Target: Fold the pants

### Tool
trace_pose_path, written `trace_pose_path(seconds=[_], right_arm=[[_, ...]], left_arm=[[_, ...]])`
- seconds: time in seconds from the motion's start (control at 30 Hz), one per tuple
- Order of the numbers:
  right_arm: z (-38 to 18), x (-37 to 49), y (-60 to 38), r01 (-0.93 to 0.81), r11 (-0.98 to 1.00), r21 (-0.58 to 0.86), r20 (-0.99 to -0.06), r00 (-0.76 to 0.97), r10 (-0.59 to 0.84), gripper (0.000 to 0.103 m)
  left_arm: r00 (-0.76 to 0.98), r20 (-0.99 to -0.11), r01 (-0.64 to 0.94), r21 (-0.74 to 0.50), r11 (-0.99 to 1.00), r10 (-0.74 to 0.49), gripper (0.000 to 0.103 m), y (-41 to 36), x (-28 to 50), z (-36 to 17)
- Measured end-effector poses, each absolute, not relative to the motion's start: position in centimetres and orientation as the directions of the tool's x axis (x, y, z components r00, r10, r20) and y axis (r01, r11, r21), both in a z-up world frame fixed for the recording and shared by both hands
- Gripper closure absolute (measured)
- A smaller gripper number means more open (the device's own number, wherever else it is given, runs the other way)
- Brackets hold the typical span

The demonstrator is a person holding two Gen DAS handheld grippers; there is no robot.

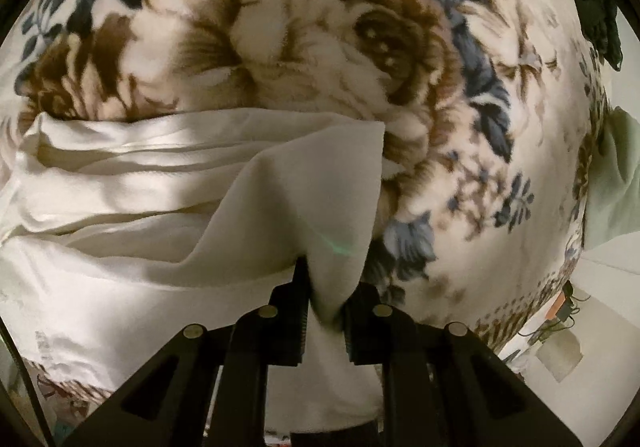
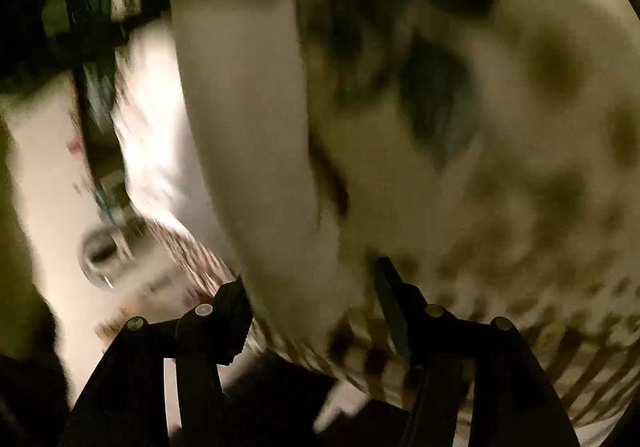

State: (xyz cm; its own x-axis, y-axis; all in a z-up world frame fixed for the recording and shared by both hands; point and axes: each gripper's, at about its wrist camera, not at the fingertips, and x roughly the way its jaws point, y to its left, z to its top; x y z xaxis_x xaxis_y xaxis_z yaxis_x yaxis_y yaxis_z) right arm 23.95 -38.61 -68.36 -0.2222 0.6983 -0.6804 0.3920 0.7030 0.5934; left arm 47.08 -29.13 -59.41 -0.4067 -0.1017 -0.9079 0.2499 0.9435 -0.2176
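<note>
The cream-white pants (image 1: 132, 187) lie rumpled on a floral blanket (image 1: 320, 39), filling the left and lower part of the left wrist view. My left gripper (image 1: 326, 303) is shut on a fold of the pants, and the cloth rises in a peak from its jaws. In the blurred right wrist view a long strip of the pants (image 2: 248, 127) runs from the top down between the fingers of my right gripper (image 2: 312, 311). Its jaws stand wide apart around the cloth.
The blanket (image 2: 500, 207) has brown flowers and blue leaves and covers the bed. Its fringed edge (image 1: 532, 307) drops off at the lower right. A pale green cloth (image 1: 612, 183) lies at the right edge. A round metal object (image 2: 100, 255) sits below left.
</note>
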Motion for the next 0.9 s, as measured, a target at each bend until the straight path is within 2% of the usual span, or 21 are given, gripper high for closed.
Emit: trace_pose_path(seconds=[0.03,0.07,0.13,0.17,0.23,0.27,0.33,0.47,0.57,0.6,0.63,0.67,0.77,0.87,0.9], right_arm=[[-68.9,23.3,-38.4,0.402,0.701,0.588,-0.683,-0.217,0.697,0.073],[-69.2,22.6,-38.5,0.418,0.691,0.590,-0.679,-0.205,0.705,0.078],[-69.1,21.5,-39.7,0.462,0.655,0.597,-0.672,-0.157,0.724,0.078],[-68.5,21.1,-40.4,0.474,0.632,0.613,-0.664,-0.125,0.737,0.077],[-67.6,20.6,-41.1,0.496,0.591,0.636,-0.645,-0.078,0.760,0.059],[-66.4,20.0,-42.3,0.515,0.571,0.639,-0.652,-0.031,0.758,0.044],[-64.8,19.7,-44.0,0.537,0.534,0.654,-0.658,0.055,0.751,0.043],[-63.0,19.9,-47.8,0.602,0.418,0.680,-0.657,0.248,0.712,0.043],[-65.9,21.9,-47.4,0.661,0.366,0.655,-0.660,0.265,0.703,0.045],[-67.4,22.0,-47.0,0.687,0.337,0.644,-0.651,0.260,0.713,0.070],[-68.3,21.9,-46.3,0.697,0.330,0.637,-0.646,0.248,0.722,0.083],[-68.4,21.9,-45.9,0.692,0.378,0.615,-0.679,0.222,0.699,0.084],[-68.4,22.4,-45.1,0.631,0.604,0.486,-0.819,0.089,0.567,0.084],[-68.0,23.3,-45.9,0.648,0.627,0.433,-0.845,0.048,0.533,0.073],[-67.8,23.7,-45.8,0.668,0.615,0.418,-0.842,0.032,0.538,0.062]], left_arm=[[-0.406,-0.908,0.254,-0.223,0.941,-0.105,0.084,-29.2,46.8,-59.6],[-0.402,-0.908,0.257,-0.235,0.938,-0.117,0.082,-29.3,46.6,-59.5],[-0.384,-0.911,0.271,-0.267,0.925,-0.151,0.070,-29.0,45.8,-58.3],[-0.376,-0.911,0.271,-0.282,0.920,-0.168,0.068,-28.7,45.4,-57.7],[-0.370,-0.903,0.250,-0.325,0.912,-0.220,0.057,-27.6,44.3,-56.3],[-0.362,-0.900,0.234,-0.342,0.910,-0.244,0.051,-26.9,43.7,-55.6],[-0.322,-0.893,0.196,-0.388,0.901,-0.315,0.034,-24.7,42.6,-53.8],[-0.208,-0.913,0.124,-0.381,0.916,-0.352,0.033,-18.9,41.3,-52.4],[-0.143,-0.920,0.020,-0.372,0.928,-0.365,0.033,-13.8,40.6,-53.1],[-0.132,-0.922,-0.018,-0.365,0.931,-0.364,0.033,-11.8,40.4,-53.7],[-0.127,-0.929,-0.037,-0.345,0.938,-0.347,0.033,-10.5,40.2,-54.2],[-0.118,-0.938,-0.061,-0.321,0.945,-0.327,0.033,-8.8,39.9,-54.8],[-0.133,-0.954,-0.062,-0.263,0.963,-0.269,0.033,-5.8,38.7,-57.2],[-0.133,-0.959,0.032,-0.257,0.966,-0.251,0.034,-5.9,38.0,-57.5],[-0.132,-0.964,0.080,-0.241,0.967,-0.230,0.034,-6.3,37.8,-57.2]])
